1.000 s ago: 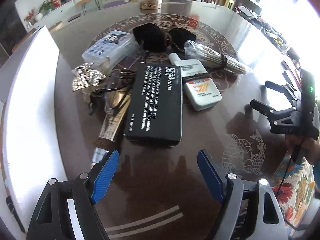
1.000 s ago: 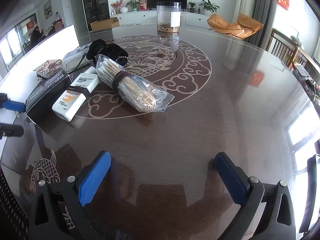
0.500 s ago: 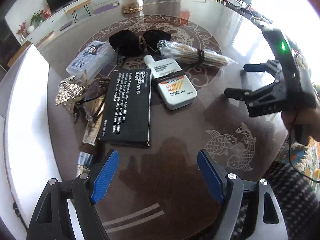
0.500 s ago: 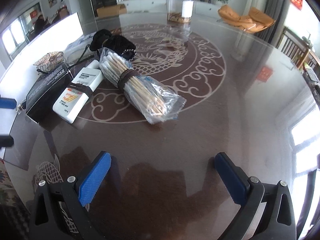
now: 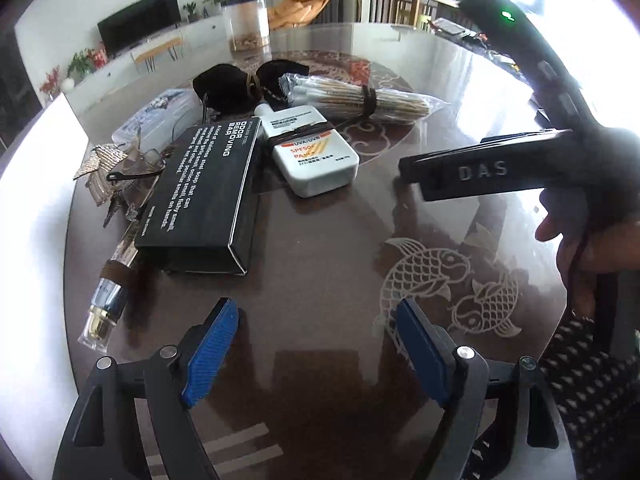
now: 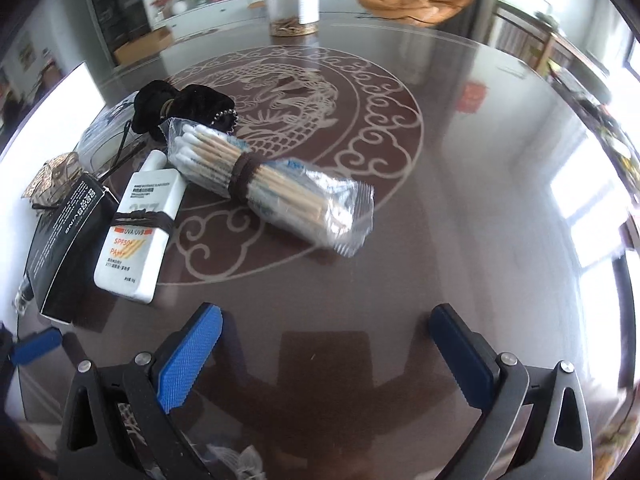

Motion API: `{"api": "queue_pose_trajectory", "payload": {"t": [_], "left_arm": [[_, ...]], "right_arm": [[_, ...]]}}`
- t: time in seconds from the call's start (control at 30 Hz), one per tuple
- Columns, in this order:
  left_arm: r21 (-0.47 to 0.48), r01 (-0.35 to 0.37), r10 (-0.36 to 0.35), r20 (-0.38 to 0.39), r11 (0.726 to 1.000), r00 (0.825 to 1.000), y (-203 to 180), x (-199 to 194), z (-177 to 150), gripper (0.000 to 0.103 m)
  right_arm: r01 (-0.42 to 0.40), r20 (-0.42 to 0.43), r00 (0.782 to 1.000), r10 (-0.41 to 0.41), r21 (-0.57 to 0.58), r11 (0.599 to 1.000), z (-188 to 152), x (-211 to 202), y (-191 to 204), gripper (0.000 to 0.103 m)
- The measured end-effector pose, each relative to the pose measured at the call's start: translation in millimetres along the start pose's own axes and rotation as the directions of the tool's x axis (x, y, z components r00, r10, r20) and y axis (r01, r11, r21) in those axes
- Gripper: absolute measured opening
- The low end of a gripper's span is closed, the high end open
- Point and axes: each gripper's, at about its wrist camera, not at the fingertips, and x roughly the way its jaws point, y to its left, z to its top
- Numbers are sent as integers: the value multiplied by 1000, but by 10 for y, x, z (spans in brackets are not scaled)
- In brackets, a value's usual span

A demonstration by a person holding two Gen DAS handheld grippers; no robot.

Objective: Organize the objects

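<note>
Glossy round table [image 6: 460, 220], swab bundle [image 6: 272, 184] beside sunscreen bottle [image 6: 138, 232] and black box [image 5: 204, 196], both grippers' jaws apart, empty.

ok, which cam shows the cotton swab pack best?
Right wrist: the cotton swab pack lies whole, large and near centre. Left wrist shows it smaller and farther back, behind the sunscreen bottle.

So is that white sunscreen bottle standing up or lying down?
Lying down: the sunscreen bottle rests flat on the table, label up, cap pointing away.
</note>
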Motion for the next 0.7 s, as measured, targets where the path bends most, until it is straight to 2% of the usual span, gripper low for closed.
{"api": "queue_pose_trajectory", "payload": {"t": [0.1,0.13,0.17,0.23,0.37,0.57,0.7], "left_arm": [[-46,-13,9,-78,999,997,62,-22,-31,90],[-46,-14,11,-75,999,997,83,-11,-39,93],[-42,-15,12,-59,999,998,88,15,-52,103],[-53,-16,16,1,998,1000,116,32,-75,103],[-76,-30,30,0,997,1000,131,88,-63,103],[-88,-39,41,22,995,999,133,115,-69,103],[-84,-41,42,15,996,999,139,78,-25,103]], "right_arm": [[26,-61,998,-23,58,998,-94,-60,116,103],[36,-92,995,-28,80,996,-52,-42,158,103],[40,-115,993,-30,88,995,-32,-35,226,103],[34,-120,992,-25,75,997,41,-19,349,103],[36,-98,995,-28,83,996,19,-35,416,103],[15,30,999,-17,35,999,-189,-117,455,103],[6,78,997,-7,17,1000,-240,-133,459,103]]}}
